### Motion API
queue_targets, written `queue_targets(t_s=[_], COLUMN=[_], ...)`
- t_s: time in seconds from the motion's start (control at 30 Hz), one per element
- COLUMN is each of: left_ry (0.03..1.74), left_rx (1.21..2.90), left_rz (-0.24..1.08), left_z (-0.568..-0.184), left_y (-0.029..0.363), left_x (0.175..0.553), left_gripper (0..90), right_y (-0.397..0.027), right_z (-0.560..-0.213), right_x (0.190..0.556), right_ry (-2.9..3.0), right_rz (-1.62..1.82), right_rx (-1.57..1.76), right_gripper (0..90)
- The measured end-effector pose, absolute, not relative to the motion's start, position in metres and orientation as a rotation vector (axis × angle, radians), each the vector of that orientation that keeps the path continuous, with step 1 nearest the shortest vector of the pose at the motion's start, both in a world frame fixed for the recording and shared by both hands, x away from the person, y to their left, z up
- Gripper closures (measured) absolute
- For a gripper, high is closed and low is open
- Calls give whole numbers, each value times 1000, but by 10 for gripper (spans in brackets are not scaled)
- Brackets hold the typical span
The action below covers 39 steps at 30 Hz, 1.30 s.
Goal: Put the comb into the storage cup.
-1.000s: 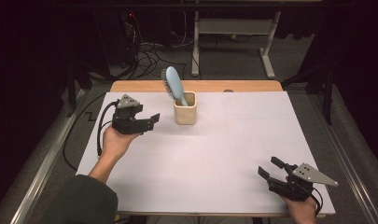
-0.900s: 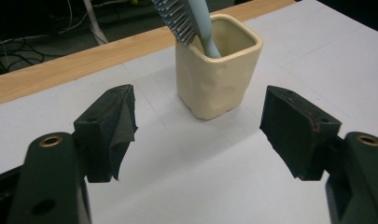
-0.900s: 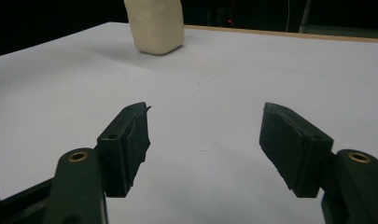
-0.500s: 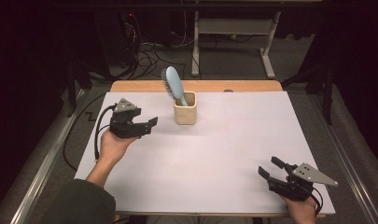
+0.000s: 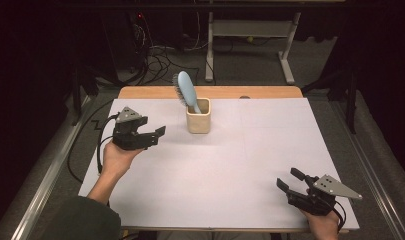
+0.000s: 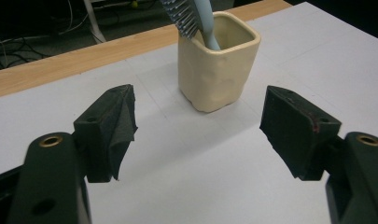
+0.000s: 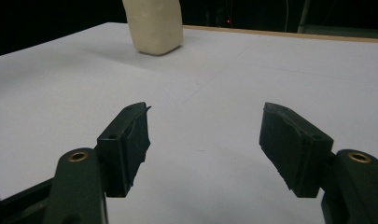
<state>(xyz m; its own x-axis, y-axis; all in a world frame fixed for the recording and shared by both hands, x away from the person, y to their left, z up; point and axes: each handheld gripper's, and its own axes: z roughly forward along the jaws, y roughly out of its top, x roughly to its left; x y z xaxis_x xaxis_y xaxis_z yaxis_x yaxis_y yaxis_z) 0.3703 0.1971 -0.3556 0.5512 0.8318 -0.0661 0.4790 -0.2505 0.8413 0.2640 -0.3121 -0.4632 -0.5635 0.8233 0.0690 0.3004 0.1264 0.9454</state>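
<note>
A dark room surrounds the white worktop (image 5: 230, 165). Toward its far edge stands a cream cup (image 5: 198, 116) with a blue hairbrush (image 5: 186, 90) leaning in it, bristles up. The left gripper (image 5: 157, 136) hovers near the cup's left side — jaws spread, nothing between them. The right gripper (image 5: 290, 180) sits at the near right corner, well apart — jaws likewise released and empty.

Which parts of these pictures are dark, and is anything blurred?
High view: the white table is well lit, the floor around it dark. Left gripper view: the cream cup is sharp and casts a soft shadow. Right gripper view: the cup looks slightly soft, background black.
</note>
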Motion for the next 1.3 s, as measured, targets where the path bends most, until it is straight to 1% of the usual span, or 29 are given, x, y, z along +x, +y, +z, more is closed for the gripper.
queue_targets(t_s=[1.03, 1.13, 1.3], left_ry=[1047, 1042, 1046], left_rx=[1890, 1898, 1898], left_rz=[524, 552, 537], left_z=[-364, -364, -369], left_y=[207, 208, 210], left_x=[350, 347, 346], left_gripper=[271, 271, 274], right_y=[-313, -313, -313], right_z=[-463, -463, -463], right_x=[264, 264, 264], right_ry=[1925, 1921, 1920], right_rz=[1441, 1443, 1443], right_rx=[1089, 1089, 1093], right_gripper=[335, 335, 335])
